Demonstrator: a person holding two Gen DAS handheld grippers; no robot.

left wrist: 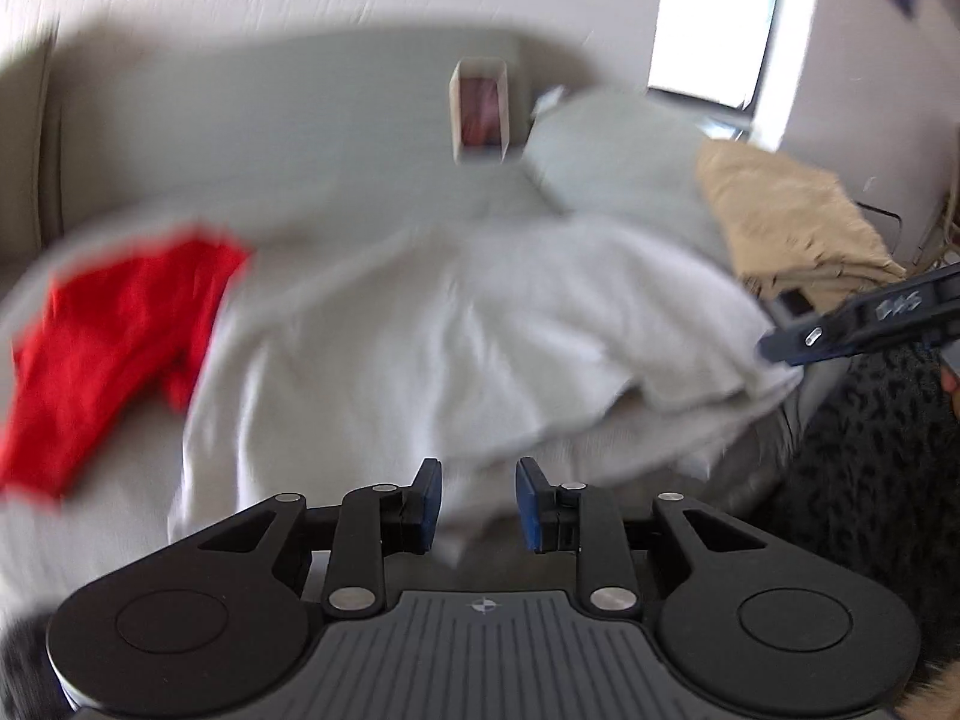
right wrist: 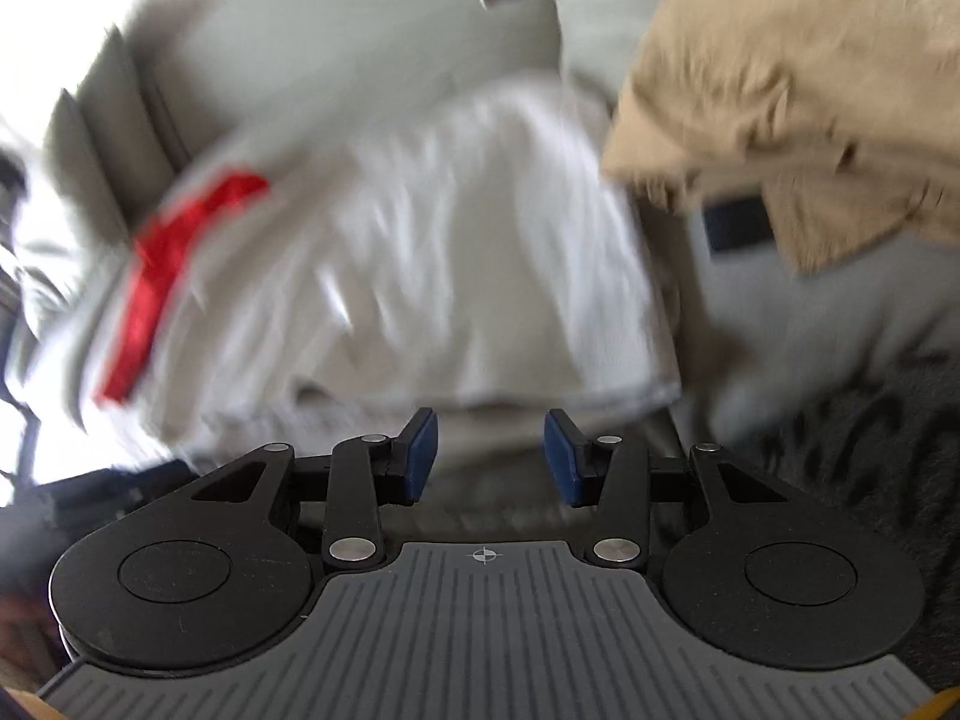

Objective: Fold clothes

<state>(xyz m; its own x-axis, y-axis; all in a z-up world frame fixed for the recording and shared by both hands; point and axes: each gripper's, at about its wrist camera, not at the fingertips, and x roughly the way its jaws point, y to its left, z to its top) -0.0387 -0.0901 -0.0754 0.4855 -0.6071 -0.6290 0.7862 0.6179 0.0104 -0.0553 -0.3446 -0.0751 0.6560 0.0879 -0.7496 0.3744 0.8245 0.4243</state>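
Observation:
A white garment [left wrist: 456, 324] lies spread and rumpled on the grey sofa seat [left wrist: 300, 138]; it also shows in the right wrist view [right wrist: 456, 264]. A red garment [left wrist: 114, 336] lies at its left, seen as a red strip in the right wrist view [right wrist: 174, 264]. A tan garment [left wrist: 792, 222] is heaped at the right, large in the right wrist view [right wrist: 792, 90]. My left gripper [left wrist: 478, 507] is open and empty at the white garment's near edge. My right gripper [right wrist: 491, 456] is open and empty just before the garment's hem; it also shows in the left wrist view [left wrist: 780, 348]. Both views are blurred.
A small white box with a red inside [left wrist: 480, 108] stands on the sofa back. A grey cushion [left wrist: 612, 150] lies behind the white garment. A bright window [left wrist: 714, 18] is at the upper right. A dark patterned rug [right wrist: 870, 420] lies at the right.

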